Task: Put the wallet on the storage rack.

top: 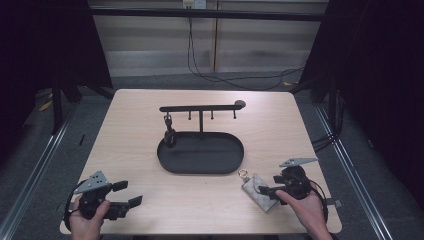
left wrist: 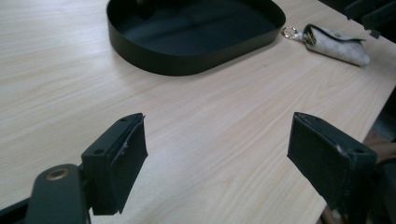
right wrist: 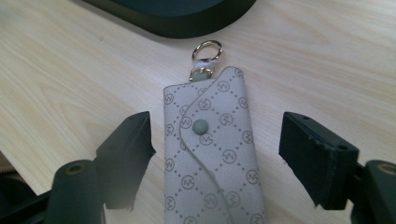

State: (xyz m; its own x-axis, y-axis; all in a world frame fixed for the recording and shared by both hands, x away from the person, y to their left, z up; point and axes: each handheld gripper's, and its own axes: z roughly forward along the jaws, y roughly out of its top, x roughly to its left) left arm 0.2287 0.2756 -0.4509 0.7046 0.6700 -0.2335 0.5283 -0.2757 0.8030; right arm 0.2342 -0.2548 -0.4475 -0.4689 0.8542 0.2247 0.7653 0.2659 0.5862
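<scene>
Early days here: right gripper [right wrist: 212, 154] is straddling the grey monogram fabric key pouch [right wrist: 212, 154], not pinching yet, just beside the black oval metal tray [top: 201, 165]. Left gripper [left wrist: 217, 161] is hanging open, empty.

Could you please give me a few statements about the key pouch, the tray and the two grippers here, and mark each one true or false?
1. The key pouch lies on the table between the jaws of the right gripper, which do not touch it. True.
2. The key pouch lies inside the black tray. False: it lies on the table outside the tray, its metal ring pointing towards the tray.
3. The left gripper holds nothing, its jaws apart over bare table. True.
4. All hooks on the hanger bar are bare. False: a small dark item hangs from the leftmost one.
</scene>
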